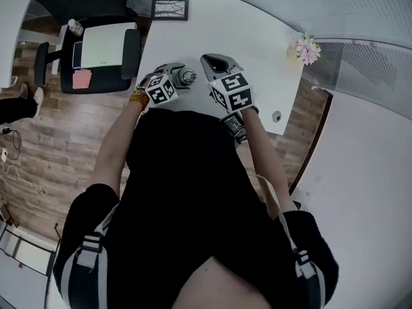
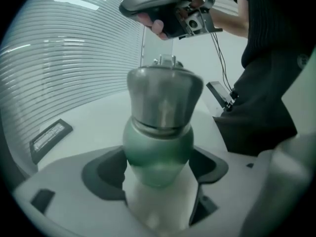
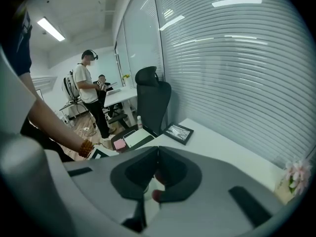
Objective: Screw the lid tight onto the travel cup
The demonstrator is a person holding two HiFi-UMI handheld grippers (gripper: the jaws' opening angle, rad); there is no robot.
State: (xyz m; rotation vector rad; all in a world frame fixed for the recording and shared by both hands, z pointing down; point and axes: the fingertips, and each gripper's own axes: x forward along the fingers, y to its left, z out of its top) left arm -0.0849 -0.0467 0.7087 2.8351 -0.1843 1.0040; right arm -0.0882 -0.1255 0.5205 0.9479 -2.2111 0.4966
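Observation:
The travel cup [image 2: 158, 142] has a green body and a steel lid [image 2: 164, 95] on top; it stands upright on the white table [image 1: 251, 37]. My left gripper [image 2: 157, 177] is open, with the cup's lower body between its dark pads [image 2: 106, 174]; I see no squeeze on it. In the head view the cup [image 1: 187, 77] shows just past the left gripper [image 1: 175, 79]. The right gripper [image 1: 215, 63] hovers beside and above the cup with nothing in it. Its jaws meet in the right gripper view [image 3: 157, 157]. The left gripper view shows it overhead [image 2: 155, 1].
A framed picture [image 1: 170, 8] lies at the table's far left edge and a small pot of pink flowers [image 1: 307, 49] at the right end. An office chair [image 1: 103, 50] stands left of the table. A person [image 3: 89, 85] stands farther off in the room.

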